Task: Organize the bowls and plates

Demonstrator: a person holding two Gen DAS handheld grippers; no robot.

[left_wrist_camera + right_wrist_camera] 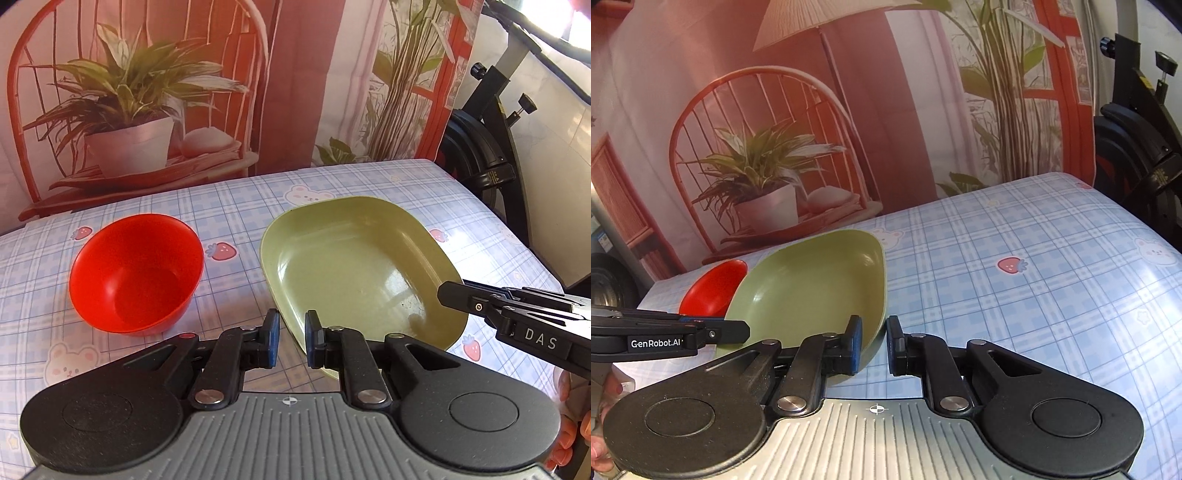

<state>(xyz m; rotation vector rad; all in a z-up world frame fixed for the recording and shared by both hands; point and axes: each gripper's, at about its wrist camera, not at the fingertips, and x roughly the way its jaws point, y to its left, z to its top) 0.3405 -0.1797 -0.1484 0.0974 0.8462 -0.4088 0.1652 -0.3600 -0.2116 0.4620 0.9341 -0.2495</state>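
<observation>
The left tongs (291, 339) point forward toward twelve o'clock in their own camera, held low and level, the two blue-padded fingers (271, 338) parted by a narrow gap with nothing clamped between them. The right tongs (874, 345) sit the same way in their view, fingers (855, 345) slightly apart and gripping nothing. Each tool shows in the other's camera: the right tongs' black tip (458, 295) reaches in from about four o'clock, the left tongs' tip (735, 332) from about nine o'clock, so the two sit near each other, side by side.

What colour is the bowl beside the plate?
Red; the bowl shows best in the left wrist view.
</observation>
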